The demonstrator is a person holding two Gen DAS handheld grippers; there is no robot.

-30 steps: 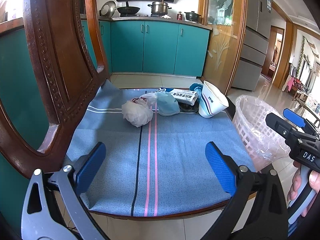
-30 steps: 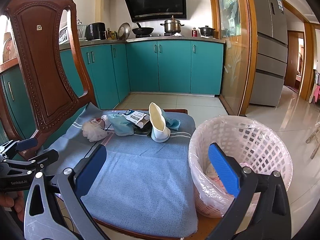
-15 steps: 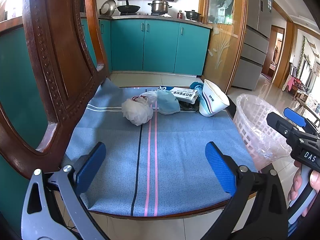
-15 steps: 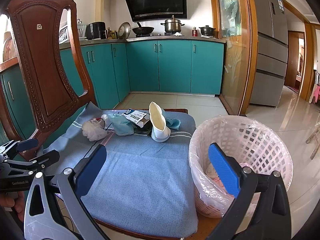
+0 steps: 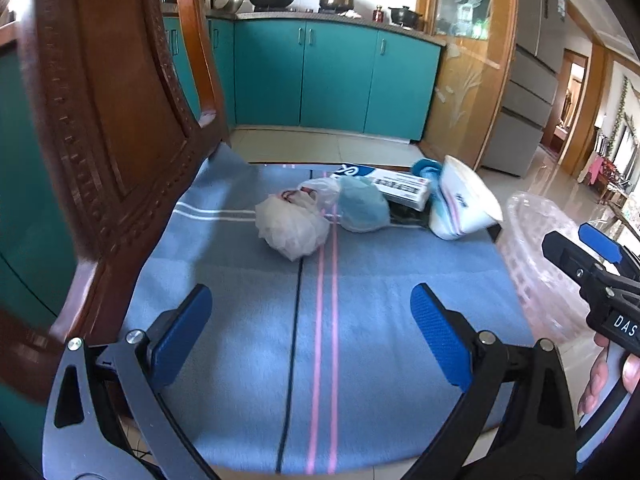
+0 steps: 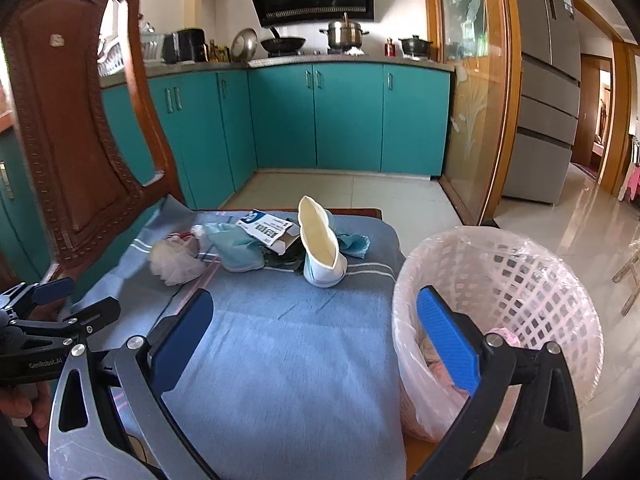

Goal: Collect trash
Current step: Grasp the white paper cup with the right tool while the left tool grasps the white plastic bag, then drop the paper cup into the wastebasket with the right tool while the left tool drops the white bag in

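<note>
Both claws are held wide with nothing in them: the left claw point(image 5: 310, 320) and the right claw point(image 6: 316, 328). The trash pile point(image 5: 360, 204) is seen at the far end of the blue cloth point(image 5: 248, 320). The bin point(image 6: 520, 264) is just beside the cloth.

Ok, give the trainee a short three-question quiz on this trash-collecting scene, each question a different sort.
1. True or false: the left gripper is shut on the white mesh ball.
2. Multiple choice: the crushed paper cup is A) inside the basket, B) on the blue cloth, C) on the floor.
3. Fill in: the pink basket is lined with a clear plastic ____.

Key
1. False: both the left and right gripper are open and hold nothing.
2. B: it sits on the blue cloth with the other trash.
3. Bag.
</note>
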